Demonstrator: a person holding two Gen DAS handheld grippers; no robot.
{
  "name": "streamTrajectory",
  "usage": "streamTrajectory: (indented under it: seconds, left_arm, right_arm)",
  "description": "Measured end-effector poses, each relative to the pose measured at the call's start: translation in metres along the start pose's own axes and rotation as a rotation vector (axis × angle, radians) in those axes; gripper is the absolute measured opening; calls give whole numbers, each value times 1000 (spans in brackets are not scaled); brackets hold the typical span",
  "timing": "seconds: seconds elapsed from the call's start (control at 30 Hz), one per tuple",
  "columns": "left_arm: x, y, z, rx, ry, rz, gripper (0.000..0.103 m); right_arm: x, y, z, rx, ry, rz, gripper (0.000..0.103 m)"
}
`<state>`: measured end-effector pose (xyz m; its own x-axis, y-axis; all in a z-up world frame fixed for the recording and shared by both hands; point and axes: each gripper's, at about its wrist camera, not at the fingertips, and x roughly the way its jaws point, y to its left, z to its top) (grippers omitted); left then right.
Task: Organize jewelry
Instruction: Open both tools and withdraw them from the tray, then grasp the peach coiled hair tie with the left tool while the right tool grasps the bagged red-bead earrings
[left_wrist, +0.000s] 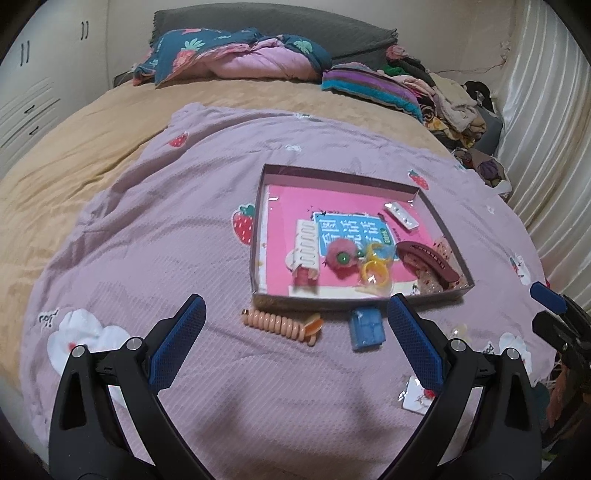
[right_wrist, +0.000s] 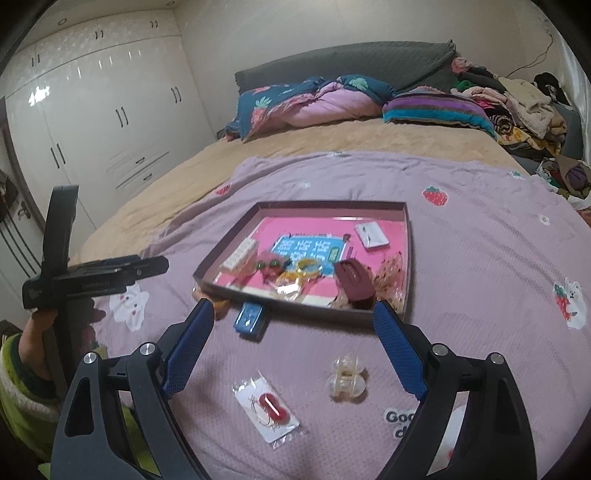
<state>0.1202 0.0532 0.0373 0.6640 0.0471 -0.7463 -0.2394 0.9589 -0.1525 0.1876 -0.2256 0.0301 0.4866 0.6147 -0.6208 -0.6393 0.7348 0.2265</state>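
A shallow box (left_wrist: 332, 302) (right_wrist: 258, 295) with a pink floor lies on the purple blanket. It holds a maroon hair claw (left_wrist: 430, 260) (right_wrist: 354, 282), a pink furry clip (left_wrist: 341, 256), yellow rings (left_wrist: 375, 273) and a white comb (left_wrist: 306, 245). In front of it lie an orange spiral hair tie (left_wrist: 277, 325), a blue clip (left_wrist: 366, 328) (right_wrist: 250, 318), a clear claw clip (right_wrist: 346, 377) and a carded red earring pack (right_wrist: 269, 406). My left gripper (left_wrist: 295, 339) is open and empty above the hair tie and blue clip. My right gripper (right_wrist: 293, 345) is open and empty above the clear clip and earring pack.
The purple strawberry blanket (left_wrist: 147, 240) covers a tan bed. Pillows and a clothes pile (left_wrist: 454, 99) lie at the head. White wardrobes (right_wrist: 92, 129) stand to the left. The other gripper shows at the left of the right wrist view (right_wrist: 92, 278).
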Motion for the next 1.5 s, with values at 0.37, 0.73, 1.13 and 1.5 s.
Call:
streamTrajectory:
  seconds: [0.37,0.73,1.13,1.5]
  left_arm:
    - [11,4,-22,20,60,13,92]
    - [20,-3,-46,57,115,19,92]
    - [30,-10,-71,98,168,17,92]
    - [49,6,-67,86,159,58,92]
  right_arm:
    - [10,9,-29,-46,76,1,87]
    - [19,21,-54,-88,139,11,87]
    - [31,32,-75,-114,186,18,87]
    - [56,42,-92,-163,231,7,87]
